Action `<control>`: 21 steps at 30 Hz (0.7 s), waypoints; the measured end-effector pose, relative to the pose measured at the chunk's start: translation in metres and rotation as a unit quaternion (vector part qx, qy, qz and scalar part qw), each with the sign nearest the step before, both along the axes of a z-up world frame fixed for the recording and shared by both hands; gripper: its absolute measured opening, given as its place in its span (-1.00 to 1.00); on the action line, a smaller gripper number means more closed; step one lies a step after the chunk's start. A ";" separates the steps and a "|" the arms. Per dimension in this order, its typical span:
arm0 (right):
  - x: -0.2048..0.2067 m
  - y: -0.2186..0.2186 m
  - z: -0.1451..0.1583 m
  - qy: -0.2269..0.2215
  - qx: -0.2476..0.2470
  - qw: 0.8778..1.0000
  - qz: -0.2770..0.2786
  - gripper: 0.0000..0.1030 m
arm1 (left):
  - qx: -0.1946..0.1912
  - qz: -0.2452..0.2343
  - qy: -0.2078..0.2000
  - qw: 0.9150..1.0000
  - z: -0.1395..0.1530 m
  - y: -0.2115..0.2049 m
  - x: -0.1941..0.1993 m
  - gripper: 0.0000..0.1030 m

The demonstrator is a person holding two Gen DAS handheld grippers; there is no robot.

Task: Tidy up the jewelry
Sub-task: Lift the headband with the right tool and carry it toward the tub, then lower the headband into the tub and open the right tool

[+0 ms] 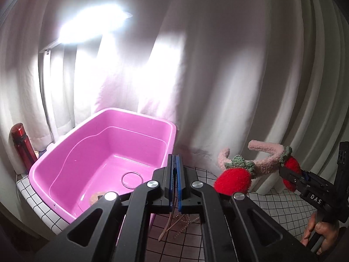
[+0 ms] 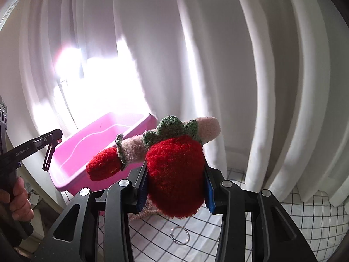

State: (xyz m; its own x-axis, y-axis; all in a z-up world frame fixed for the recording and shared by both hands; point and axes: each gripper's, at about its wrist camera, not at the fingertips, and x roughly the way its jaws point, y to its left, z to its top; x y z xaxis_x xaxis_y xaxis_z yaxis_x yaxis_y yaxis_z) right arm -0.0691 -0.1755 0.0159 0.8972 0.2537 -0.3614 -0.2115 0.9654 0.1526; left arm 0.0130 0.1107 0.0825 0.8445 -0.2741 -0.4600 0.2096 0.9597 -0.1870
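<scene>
My right gripper is shut on one red strawberry of a fuzzy pink headband and holds it in the air above the table, right of the pink tub. The headband also shows in the left wrist view, with the right gripper holding it. My left gripper is shut, a thin chain hanging from between its pads, beside the tub. The tub holds a thin ring and a small pinkish item.
White curtains hang close behind the table. A red bottle stands left of the tub. A silver ring and a coiled pink band lie on the grid-patterned cloth under my right gripper.
</scene>
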 end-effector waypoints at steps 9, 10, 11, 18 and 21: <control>0.042 0.073 0.044 -0.049 -0.014 0.997 0.052 -0.23 | 0.007 0.034 -0.031 0.999 0.012 0.056 0.026 -0.94; 0.047 0.083 0.048 -0.051 -0.018 0.997 0.059 -0.23 | 0.007 0.039 -0.031 0.999 0.013 0.062 0.027 -0.94; 0.050 0.092 0.050 -0.053 -0.021 0.996 0.066 -0.23 | 0.008 0.045 -0.030 0.999 0.011 0.069 0.029 -0.94; 0.086 0.144 0.051 -0.037 -0.045 0.992 0.111 -0.23 | 0.009 0.084 -0.002 0.996 -0.014 0.110 0.048 -0.94; 0.101 0.161 0.043 -0.023 -0.059 0.990 0.124 -0.23 | 0.007 0.097 0.015 0.995 -0.027 0.122 0.059 -0.94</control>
State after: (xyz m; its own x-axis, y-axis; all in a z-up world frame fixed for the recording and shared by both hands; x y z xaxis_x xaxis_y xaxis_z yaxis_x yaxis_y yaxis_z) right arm 0.0319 -0.0142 0.0593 0.8292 0.4262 -0.3617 -0.4476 0.8938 0.0273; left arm 0.0716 0.2323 0.0552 0.8665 -0.1004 -0.4889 0.0147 0.9842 -0.1762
